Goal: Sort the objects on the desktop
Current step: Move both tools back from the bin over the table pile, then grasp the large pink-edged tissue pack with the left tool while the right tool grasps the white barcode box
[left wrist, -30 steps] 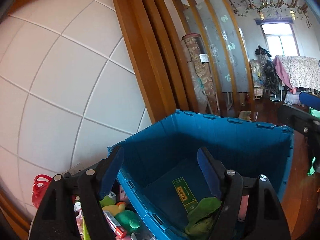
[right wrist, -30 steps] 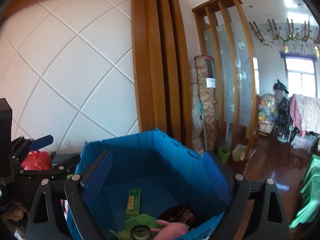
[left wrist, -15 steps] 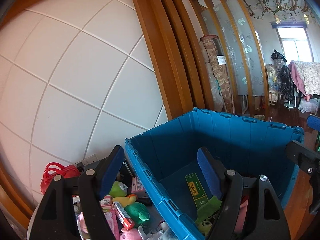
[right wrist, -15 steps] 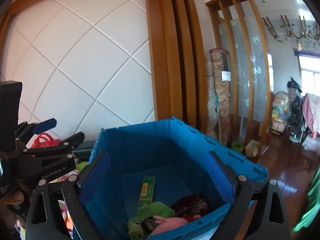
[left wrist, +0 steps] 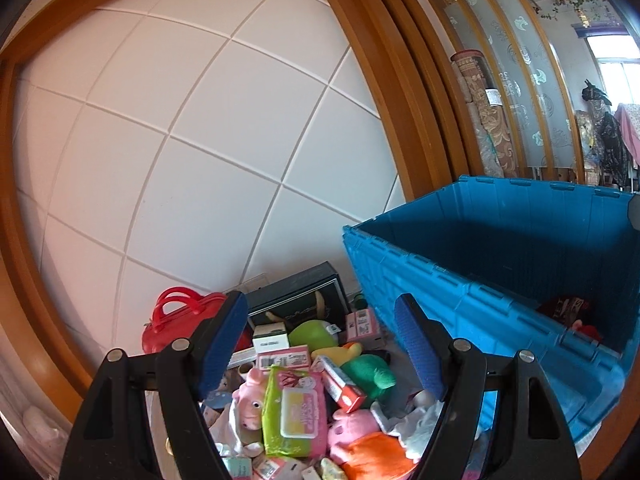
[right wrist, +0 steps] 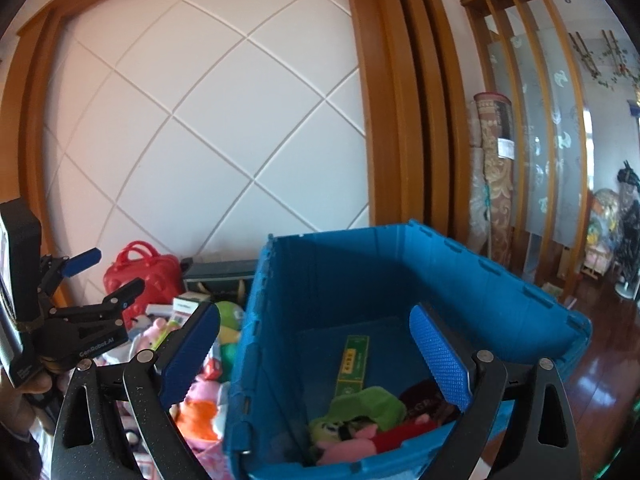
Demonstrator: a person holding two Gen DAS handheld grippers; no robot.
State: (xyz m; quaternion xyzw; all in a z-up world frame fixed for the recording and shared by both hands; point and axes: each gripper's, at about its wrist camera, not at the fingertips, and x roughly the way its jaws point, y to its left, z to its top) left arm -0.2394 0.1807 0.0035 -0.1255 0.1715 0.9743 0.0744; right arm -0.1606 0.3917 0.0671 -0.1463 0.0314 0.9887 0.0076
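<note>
A heap of small objects lies left of the blue crate (left wrist: 404,280): a green wipes pack (left wrist: 294,412), a pink pig plush (left wrist: 250,396), a green plush (left wrist: 368,372) and small cartons. My left gripper (left wrist: 322,346) hangs open above this heap, with nothing between its fingers. It also shows at the left of the right wrist view as the left gripper (right wrist: 108,276). My right gripper (right wrist: 316,360) stands open over the near left corner of the crate (right wrist: 280,280). Inside lie a long green box (right wrist: 352,360), a green plush (right wrist: 360,408) and a pink plush (right wrist: 348,440).
A red handbag (left wrist: 176,320) and a black box (left wrist: 296,300) stand behind the heap against the white tiled wall. A hand (right wrist: 24,392) holds the left gripper. Wooden frames and rolled carpets (right wrist: 496,168) rise behind the crate; wooden floor shows at right.
The left gripper has swung left and down, from above the crate to above the heap of toys. The right gripper has shifted and sunk slightly over the crate. Both stay open.
</note>
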